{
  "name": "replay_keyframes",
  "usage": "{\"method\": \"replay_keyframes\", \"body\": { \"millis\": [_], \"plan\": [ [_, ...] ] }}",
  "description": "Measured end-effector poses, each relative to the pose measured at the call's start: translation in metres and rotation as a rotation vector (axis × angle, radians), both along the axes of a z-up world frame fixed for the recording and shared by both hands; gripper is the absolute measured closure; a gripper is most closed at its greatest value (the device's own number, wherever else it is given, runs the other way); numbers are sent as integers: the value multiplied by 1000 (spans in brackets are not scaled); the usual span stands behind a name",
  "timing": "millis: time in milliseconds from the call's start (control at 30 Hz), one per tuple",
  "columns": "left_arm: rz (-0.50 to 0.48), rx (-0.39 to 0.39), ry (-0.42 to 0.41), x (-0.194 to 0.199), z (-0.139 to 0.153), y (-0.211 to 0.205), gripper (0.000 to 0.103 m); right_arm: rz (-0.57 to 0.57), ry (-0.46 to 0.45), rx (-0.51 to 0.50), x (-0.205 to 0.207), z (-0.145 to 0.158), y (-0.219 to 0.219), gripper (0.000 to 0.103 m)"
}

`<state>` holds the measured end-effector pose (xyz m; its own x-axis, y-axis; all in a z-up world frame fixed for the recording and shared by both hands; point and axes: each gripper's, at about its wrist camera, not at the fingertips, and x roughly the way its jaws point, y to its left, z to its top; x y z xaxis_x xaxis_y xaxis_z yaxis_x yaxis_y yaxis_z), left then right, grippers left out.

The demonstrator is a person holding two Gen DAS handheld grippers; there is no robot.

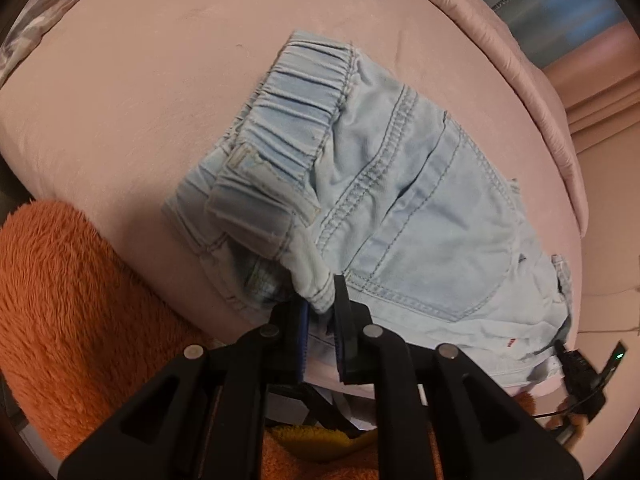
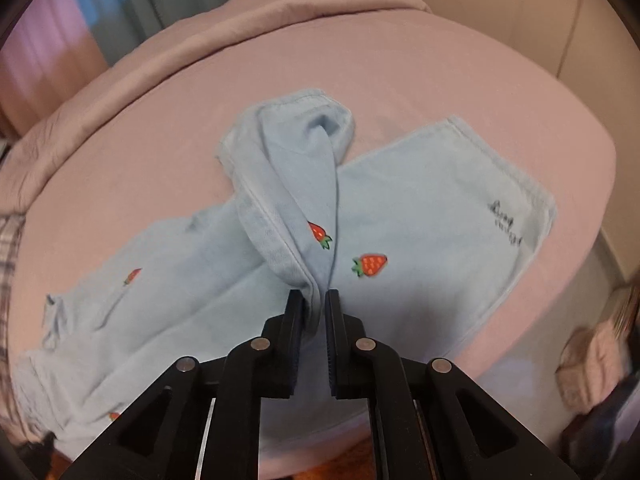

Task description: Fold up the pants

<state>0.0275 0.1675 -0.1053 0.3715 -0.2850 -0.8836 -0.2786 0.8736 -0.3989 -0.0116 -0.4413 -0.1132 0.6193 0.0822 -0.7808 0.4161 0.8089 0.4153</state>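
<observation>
Light blue denim pants (image 1: 400, 184) lie on a pink bed. The left wrist view shows their elastic waistband (image 1: 296, 96) and a back pocket. My left gripper (image 1: 320, 300) is shut on a bunched bit of the waist fabric at the near edge. In the right wrist view the pants' legs (image 2: 420, 216) spread out flat, printed with red strawberries (image 2: 370, 265). My right gripper (image 2: 316, 300) is shut on a lifted fold of one leg, whose hem (image 2: 304, 120) curls up and back over the other leg.
The pink bed cover (image 1: 120, 92) runs out to a rolled pink quilt (image 2: 168, 64) at the far side. An orange fluffy blanket (image 1: 68, 292) sits at the near left edge. A small black device with a green light (image 1: 588, 376) lies near the pants.
</observation>
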Motion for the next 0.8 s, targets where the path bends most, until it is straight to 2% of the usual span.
{"method": "replay_keyframes", "body": {
  "millis": [67, 100, 133, 200, 300, 467, 500, 533, 600, 633, 700, 800],
  "plan": [
    [1, 15, -8, 1, 0, -3, 90, 22, -9, -64, 4, 15, 3, 90],
    [4, 18, -10, 2, 0, -4, 90, 25, -17, -98, 5, 21, 4, 78],
    [6, 21, -12, 2, 0, -5, 90, 25, -28, -129, 6, 27, 5, 61],
    [9, 20, -14, 1, -1, -4, 91, 24, -44, -209, 15, 37, 9, 51],
    [9, 10, -11, 0, -2, 0, 91, 60, -42, -272, 38, 43, 17, 51],
    [15, -13, -9, -7, -5, 7, 90, 112, 40, -348, 92, 22, 34, 52],
    [14, -17, -9, -8, -5, 9, 90, 89, 58, -367, 98, 17, 34, 59],
    [13, -19, -9, -10, -4, 13, 90, 68, 64, -374, 101, 15, 33, 75],
    [10, -23, -7, -12, -5, 17, 90, 29, 33, -313, 100, 16, 20, 89],
    [9, -24, -7, -11, -6, 19, 90, 2, 8, -262, 95, 18, 11, 91],
    [6, -26, -6, -11, -5, 21, 90, -73, -46, -188, 83, 25, -12, 92],
    [8, -33, -1, -10, -5, 22, 90, -208, -55, -181, 54, 30, -47, 92]
  ]
}}
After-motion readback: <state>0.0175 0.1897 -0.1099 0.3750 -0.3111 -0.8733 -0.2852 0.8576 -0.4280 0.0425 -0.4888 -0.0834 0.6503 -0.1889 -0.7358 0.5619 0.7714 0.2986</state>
